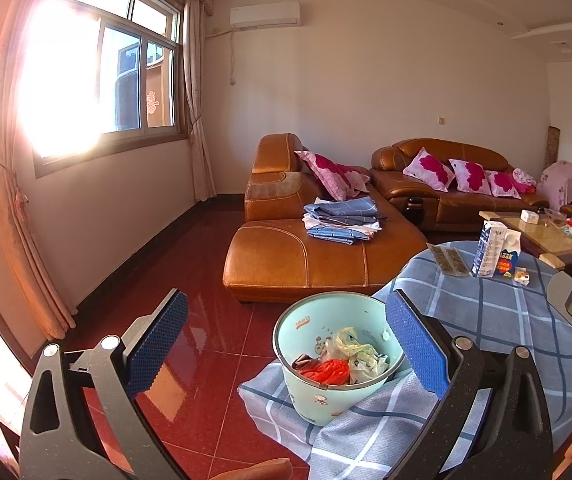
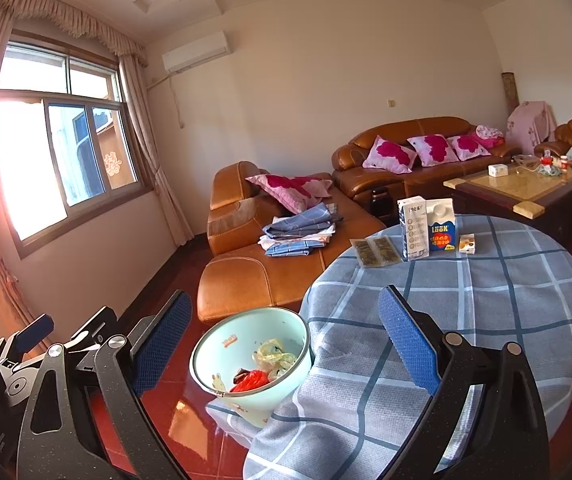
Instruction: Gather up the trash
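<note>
Nearest, both hand-held grippers stand wide open and hold nothing. The left hand-held gripper (image 1: pixel 286 344) hangs over the pale green trash bin (image 1: pixel 336 394), which sits between its blue pads, just beyond them. The right hand-held gripper (image 2: pixel 286 340) hangs over the near left edge of the desk (image 2: pixel 486 300), the trash bin (image 2: pixel 245 394) low between its fingers, nearer the left one. The bin stands at the desk's near left edge, against the draped checked cloth, with crumpled bags inside. Far across the desk, well apart from both grippers, lie a flat packet (image 2: pixel 376 252), two cartons (image 2: pixel 426 228) and a small box (image 2: pixel 467 244). Beyond is a brown sofa (image 2: pixel 253 276).
</note>
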The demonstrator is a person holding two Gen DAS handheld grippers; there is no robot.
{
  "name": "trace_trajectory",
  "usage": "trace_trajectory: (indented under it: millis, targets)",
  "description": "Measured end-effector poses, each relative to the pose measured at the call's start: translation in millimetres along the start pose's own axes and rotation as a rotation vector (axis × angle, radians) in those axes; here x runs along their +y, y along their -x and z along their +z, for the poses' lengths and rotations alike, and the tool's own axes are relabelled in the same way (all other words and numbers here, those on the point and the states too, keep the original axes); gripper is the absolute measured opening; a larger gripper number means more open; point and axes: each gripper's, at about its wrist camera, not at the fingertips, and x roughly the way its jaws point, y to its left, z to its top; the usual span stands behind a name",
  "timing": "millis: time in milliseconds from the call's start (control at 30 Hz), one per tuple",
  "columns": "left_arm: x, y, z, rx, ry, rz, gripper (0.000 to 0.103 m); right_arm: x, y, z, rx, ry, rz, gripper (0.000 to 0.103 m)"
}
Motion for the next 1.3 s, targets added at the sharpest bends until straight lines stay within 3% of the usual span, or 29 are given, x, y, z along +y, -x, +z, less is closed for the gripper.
trace_trajectory:
  millis: [733, 933, 1167, 1300]
  targets:
    - [1.4, 1.9, 1.2, -0.003, 0.01, -0.006, 0.097, -1.5, 2.9, 1.3, 0.003, -0.006, 0.0, 0.093]
    - [-1.0, 4.8, 4.8, -0.02, 0.005, 0.027, 0.097, -2.2, 3.6, 0.9, 0.006, -0.005, -0.006, 0.093]
    - [0.3, 0.4, 2.3, 0.017, 0.028, -0.039, 0.097, -3.4, 4.4, -0.5, 0.005, -0.014, -0.011, 0.093]
    - [-3.0, -1.1, 0.6, 0.025, 0.014, -0.036, 0.097, -3.7, 4.3, -0.4, 0.008, -0.016, -0.01, 0.093]
